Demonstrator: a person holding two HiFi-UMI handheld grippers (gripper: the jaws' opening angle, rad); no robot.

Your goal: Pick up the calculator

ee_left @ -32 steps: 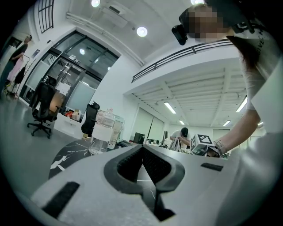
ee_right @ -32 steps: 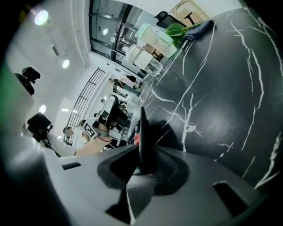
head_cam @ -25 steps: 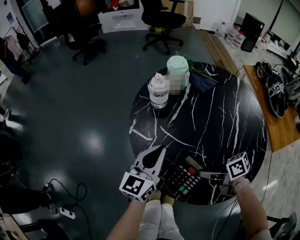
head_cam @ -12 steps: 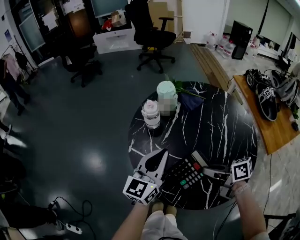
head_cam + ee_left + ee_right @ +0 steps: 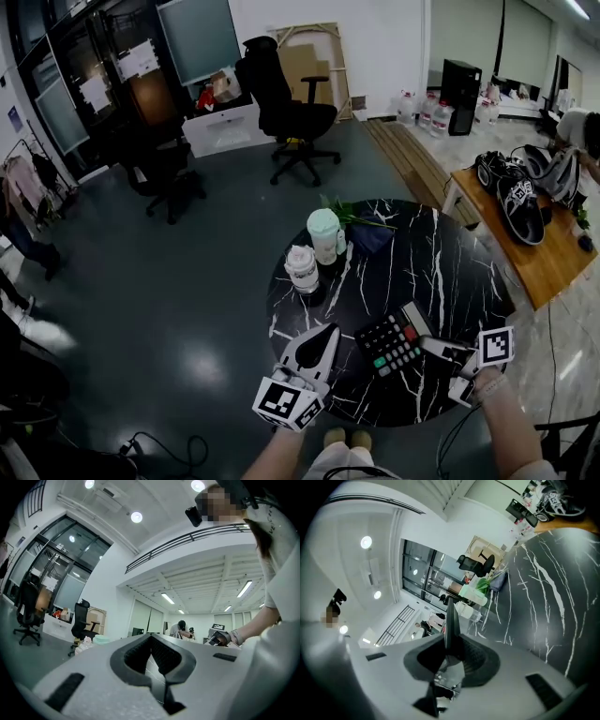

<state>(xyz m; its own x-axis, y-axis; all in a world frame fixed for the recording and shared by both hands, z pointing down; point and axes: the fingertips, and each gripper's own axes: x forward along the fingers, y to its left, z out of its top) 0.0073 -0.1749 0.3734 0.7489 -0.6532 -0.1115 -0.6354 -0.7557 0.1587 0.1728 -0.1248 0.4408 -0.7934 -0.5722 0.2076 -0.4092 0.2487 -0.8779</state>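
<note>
The flat black plastic calculator [image 5: 392, 343] with coloured keys had been raised off the glossy round black marble table [image 5: 450, 262] veined in white, so the pick-up was judged nearly done. It was clamped at its right end by the right tool [image 5: 433, 347], above the table's near edge. The left tool [image 5: 330, 330] was closed on nothing.

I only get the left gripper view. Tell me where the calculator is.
Observer: The right claw is shut on the calculator, gripping its display end.
Operator: Describe how it sits in that claw.
Observer: In the right gripper view it shows edge-on, a thin dark slab clamped in the middle of the claw.
Operator: Check whether my left claw touches it.
Observer: No. In the head view the left claw is off to the calculator's left, with a gap between them.
</note>
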